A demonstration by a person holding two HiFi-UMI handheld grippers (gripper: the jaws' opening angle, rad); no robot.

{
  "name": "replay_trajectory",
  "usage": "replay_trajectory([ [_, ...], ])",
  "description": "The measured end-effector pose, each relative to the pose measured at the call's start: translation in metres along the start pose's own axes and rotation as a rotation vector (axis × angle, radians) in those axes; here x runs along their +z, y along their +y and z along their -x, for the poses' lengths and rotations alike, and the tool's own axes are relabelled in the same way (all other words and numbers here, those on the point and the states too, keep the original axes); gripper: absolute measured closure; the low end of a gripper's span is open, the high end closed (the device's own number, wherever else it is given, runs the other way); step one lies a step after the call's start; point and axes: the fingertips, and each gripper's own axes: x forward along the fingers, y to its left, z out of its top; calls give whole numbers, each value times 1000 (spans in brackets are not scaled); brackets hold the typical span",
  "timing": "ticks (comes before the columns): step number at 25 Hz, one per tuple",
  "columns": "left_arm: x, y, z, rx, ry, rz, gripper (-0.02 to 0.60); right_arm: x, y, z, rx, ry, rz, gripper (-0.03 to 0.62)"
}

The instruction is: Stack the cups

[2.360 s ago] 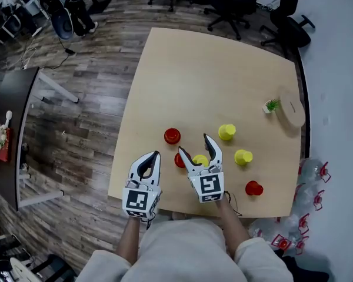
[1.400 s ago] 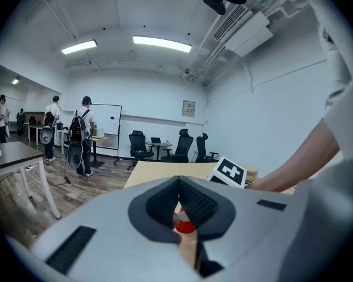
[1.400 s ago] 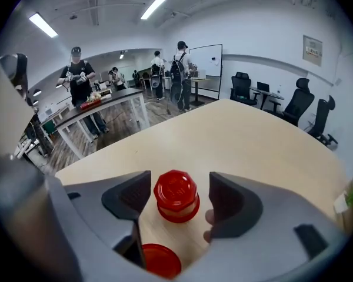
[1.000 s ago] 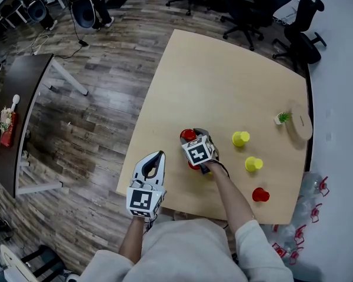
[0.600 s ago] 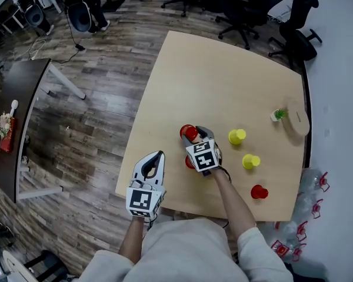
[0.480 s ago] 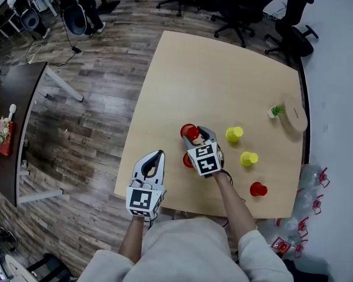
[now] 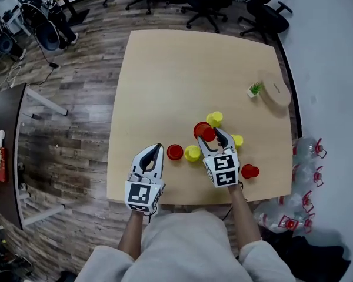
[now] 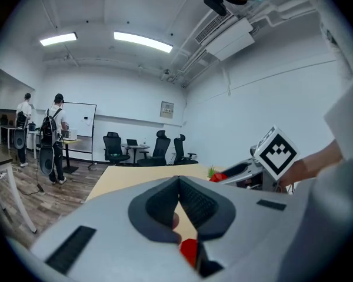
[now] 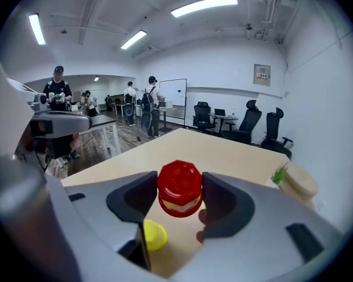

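Right gripper (image 7: 210,136): jaws part-way apart and clamped on the sides of an upturned red plastic cup (image 9: 179,184). The cup's octagonal base faces the camera and a pale yellow band shows at its lower edge. It is held clear of the light wooden tabletop (image 7: 165,69), above the cluster of cups near the front edge.

Left gripper (image 7: 157,150): jaws closed together, tips meeting, nothing between them. It points roughly level over the front left of the tabletop.

On the tabletop:
- A second red cup (image 7: 175,152) sits just ahead of the left gripper, with a yellow plastic cup (image 7: 192,153) just beside it on the right.
- A further yellow cup (image 7: 215,118) sits beyond the held cup.
- Another yellow cup (image 7: 237,140) sits right of the right gripper.
- A third red cup (image 7: 249,171) stands near the front right edge.

Far right: a small green plant (image 7: 256,89) beside a round wooden disc (image 7: 275,93).
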Motion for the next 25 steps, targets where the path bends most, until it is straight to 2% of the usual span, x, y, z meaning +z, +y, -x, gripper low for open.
replay_trajectory([
  [5, -1, -24, -17, -65, 9, -11, 571, -33, -34, 29, -75, 43, -30, 356],
  [10, -3, -47, -26, -102, 16, -21, 571, -76, -42, 35, -78, 121, -56, 356],
  [18, -6, -42, -20, -77, 29, -20, 571, -129, -24, 12, -19, 246, -76, 356],
  [25, -9, -32, -14, -50, 32, -14, 571, -159, -6, 0, 20, 341, -40, 356],
])
